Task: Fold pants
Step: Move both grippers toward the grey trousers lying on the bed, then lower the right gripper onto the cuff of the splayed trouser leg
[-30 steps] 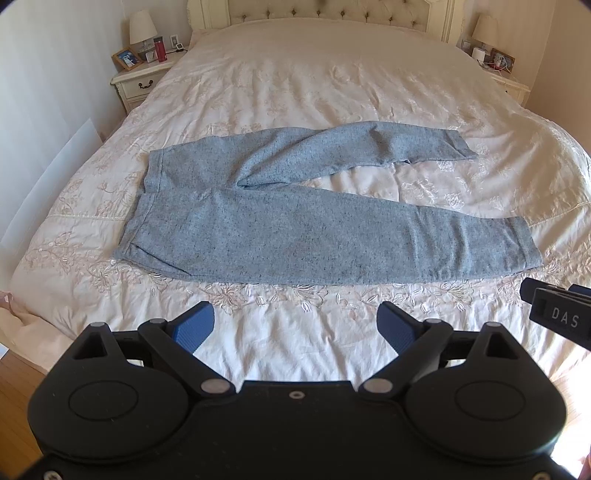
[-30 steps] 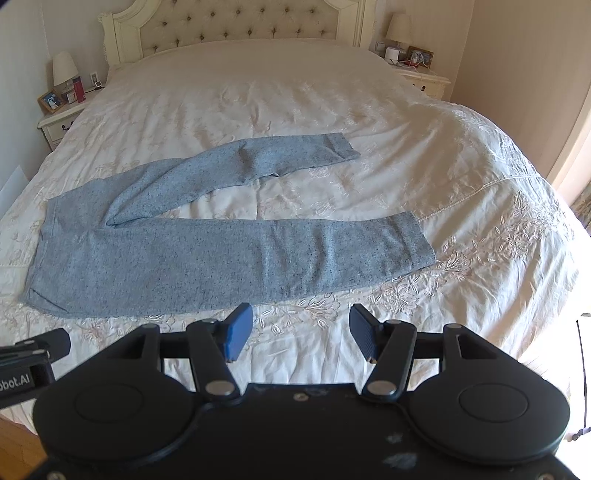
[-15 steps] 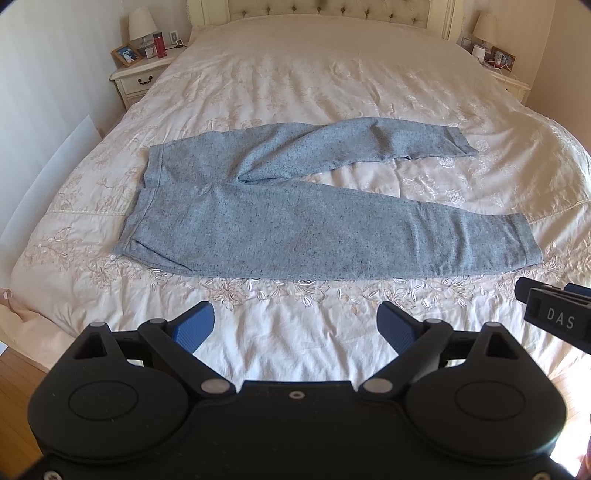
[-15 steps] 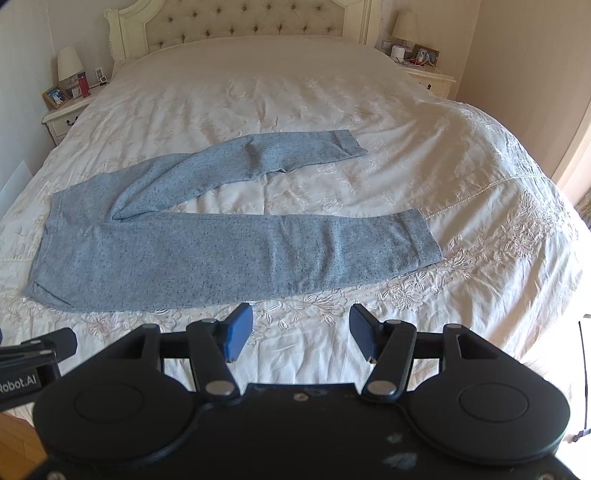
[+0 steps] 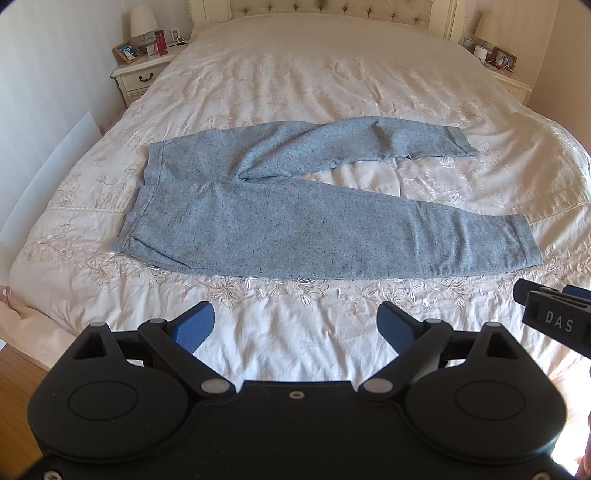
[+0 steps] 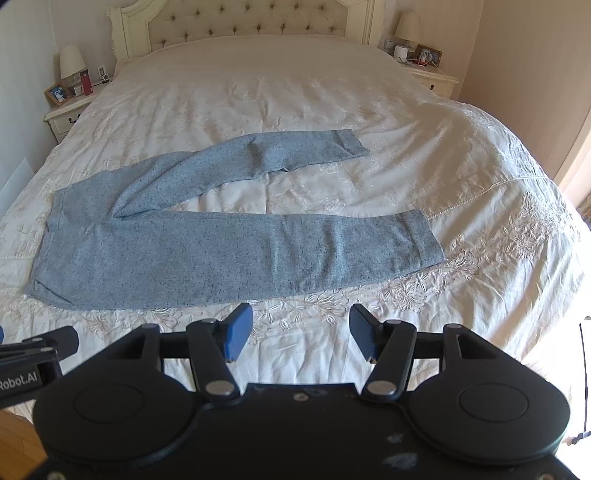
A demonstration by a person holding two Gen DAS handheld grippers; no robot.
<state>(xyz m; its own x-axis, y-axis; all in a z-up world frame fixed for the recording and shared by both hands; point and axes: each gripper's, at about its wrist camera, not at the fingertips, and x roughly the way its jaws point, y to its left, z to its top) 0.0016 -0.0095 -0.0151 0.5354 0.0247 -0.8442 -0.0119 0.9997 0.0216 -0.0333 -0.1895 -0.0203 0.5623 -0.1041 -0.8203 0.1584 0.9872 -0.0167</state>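
Grey-blue speckled pants (image 5: 295,225) lie flat on the bed, waistband to the left, both legs spread apart toward the right; they also show in the right wrist view (image 6: 221,251). The far leg (image 5: 369,144) angles away from the near leg (image 5: 424,236). My left gripper (image 5: 295,325) is open and empty, hovering short of the near leg's lower edge. My right gripper (image 6: 301,330) is open and empty, hovering short of the near leg toward its cuff (image 6: 424,236). Part of the right gripper shows at the right edge of the left wrist view (image 5: 554,321).
The cream embroidered bedspread (image 5: 332,74) covers a wide bed with a tufted headboard (image 6: 251,18). Nightstands with lamps stand at the left (image 5: 140,74) and right (image 6: 428,74). Wooden floor (image 5: 14,387) shows at the near left corner.
Both grippers have tilted or risen slightly, so the pants sit a little lower and nearer in view. Jaws stay open; the pants have not moved.
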